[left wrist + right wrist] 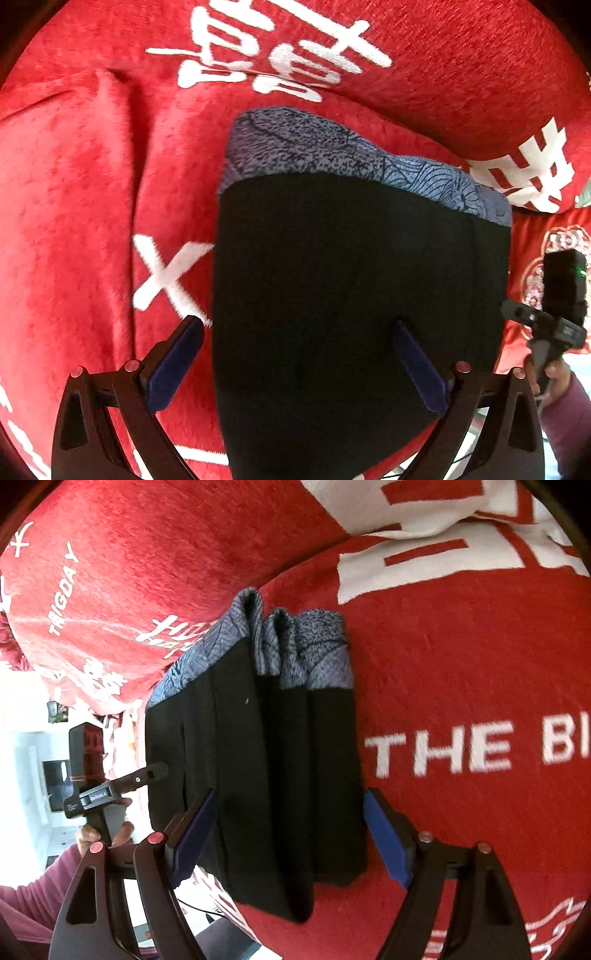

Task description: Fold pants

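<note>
Blue pads [173, 365] on our left gripper [295, 363] sat closest to the lens, spread wide with nothing pinched between them. One pad lay over the red blanket [74, 206] at the left, the other over the black cloth of the pants [351, 280]. We saw the pants folded into a compact stack lying on the blanket, running from the near edge toward the far side, where a band of blue-grey patterned fabric [332, 147] showed at the far end. Beyond that band rose a red pillow [461, 66] with large white characters. At the far right of this view we saw our right hand [550, 373] around the handle of the other tool.

From the right wrist camera, our right gripper [291, 840] was likewise spread open, its blue pads [388, 840] straddling the near end of the stack without clamping it. The pants [258, 775] showed several folded layers side by side, the patterned band [303, 646] bunched at the far end. To the right, the blanket [461, 672] carried white lettering reading "THE BI". At the left we saw our left hand [107, 836] holding the left gripper's handle near the edge of the stack, with a bright white room behind it.
</note>
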A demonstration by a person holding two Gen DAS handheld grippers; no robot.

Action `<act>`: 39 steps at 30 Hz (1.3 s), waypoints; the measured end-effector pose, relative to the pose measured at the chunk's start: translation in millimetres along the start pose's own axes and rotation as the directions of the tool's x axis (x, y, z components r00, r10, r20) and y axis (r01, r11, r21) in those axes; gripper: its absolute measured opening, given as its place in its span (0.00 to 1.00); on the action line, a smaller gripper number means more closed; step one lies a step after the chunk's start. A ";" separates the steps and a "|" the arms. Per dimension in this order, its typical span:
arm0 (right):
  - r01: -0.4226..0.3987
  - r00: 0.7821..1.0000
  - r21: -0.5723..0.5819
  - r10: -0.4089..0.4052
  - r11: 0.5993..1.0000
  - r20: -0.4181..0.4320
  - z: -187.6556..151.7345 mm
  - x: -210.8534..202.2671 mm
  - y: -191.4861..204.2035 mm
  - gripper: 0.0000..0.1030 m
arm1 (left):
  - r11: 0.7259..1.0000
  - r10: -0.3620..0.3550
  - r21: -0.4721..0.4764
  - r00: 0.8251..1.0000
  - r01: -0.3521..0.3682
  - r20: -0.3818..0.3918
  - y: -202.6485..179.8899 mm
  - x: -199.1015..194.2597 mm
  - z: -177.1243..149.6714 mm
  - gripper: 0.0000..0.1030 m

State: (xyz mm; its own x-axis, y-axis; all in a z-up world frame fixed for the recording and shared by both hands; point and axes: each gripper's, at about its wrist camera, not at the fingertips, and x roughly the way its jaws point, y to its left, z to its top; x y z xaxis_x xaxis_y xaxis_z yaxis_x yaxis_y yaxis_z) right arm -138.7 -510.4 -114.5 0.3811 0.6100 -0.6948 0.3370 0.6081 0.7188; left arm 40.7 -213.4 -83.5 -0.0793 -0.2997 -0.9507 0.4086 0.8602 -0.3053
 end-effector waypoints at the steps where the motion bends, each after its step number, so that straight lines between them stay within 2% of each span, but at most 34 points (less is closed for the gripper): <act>1: -0.008 1.000 -0.004 0.008 1.000 -0.003 2.3 2.2 -1.0 0.81 | 1.000 -0.014 0.009 1.000 0.014 0.002 -0.4 2.0 1.6 0.99; 10: -0.131 0.991 0.033 0.131 0.991 -0.003 11.7 14.2 -22.1 0.83 | 0.994 -0.109 -0.016 0.994 0.109 -0.005 4.3 19.6 7.2 1.00; 16: -0.196 0.980 0.099 0.197 0.975 0.005 17.0 17.6 -32.4 0.83 | 0.996 -0.086 -0.024 0.996 0.086 0.006 -0.2 18.7 7.2 1.00; 17: -0.196 0.980 0.118 0.197 0.973 0.003 18.4 17.6 -33.2 0.81 | 0.997 -0.074 -0.028 0.997 0.074 0.018 -2.7 17.6 6.2 1.00; 19: -0.170 0.985 0.129 0.172 0.977 -0.007 18.9 15.4 -31.1 0.66 | 0.997 -0.068 -0.023 0.995 0.070 0.066 -12.2 9.5 1.2 0.84; 20: -0.167 0.985 0.128 0.170 0.978 -0.012 18.6 14.1 -28.9 0.63 | 0.998 -0.056 -0.017 0.995 0.057 0.084 -16.7 5.4 -1.3 0.81; 21: -0.167 0.986 0.126 0.169 0.978 -0.008 17.8 11.9 -25.4 0.56 | 0.999 -0.051 -0.009 0.994 0.052 0.095 -20.6 2.1 -3.3 0.74; 22: -0.168 0.985 0.122 0.170 0.978 -0.003 16.6 8.6 -22.5 0.52 | 0.999 -0.039 -0.003 0.993 0.040 0.109 -25.7 -2.8 -6.0 0.71; 25: -0.177 0.984 0.105 0.176 0.979 0.021 12.6 2.1 -8.8 0.44 | 1.000 -0.029 0.005 0.991 0.028 0.127 -31.8 -14.8 -11.9 0.63; 32: -0.247 0.969 0.102 0.247 0.963 0.021 -4.3 -13.1 10.7 0.43 | 1.000 -0.002 -0.002 0.991 0.003 0.133 -31.1 -49.8 -44.8 0.63; 39: -0.305 0.951 0.142 0.308 0.942 -0.001 -52.5 -12.0 26.6 0.43 | 0.999 0.032 -0.022 0.994 -0.030 0.102 -18.8 -65.7 -92.9 0.63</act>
State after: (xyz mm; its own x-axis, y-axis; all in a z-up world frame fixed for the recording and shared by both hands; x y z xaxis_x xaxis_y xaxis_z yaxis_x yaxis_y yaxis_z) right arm -179.6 -474.9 -88.4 0.4658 0.7680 -0.4395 0.3237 0.3143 0.8924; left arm -46.2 -171.5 -20.3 0.0266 -0.3126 -0.9495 0.3911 0.8774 -0.2779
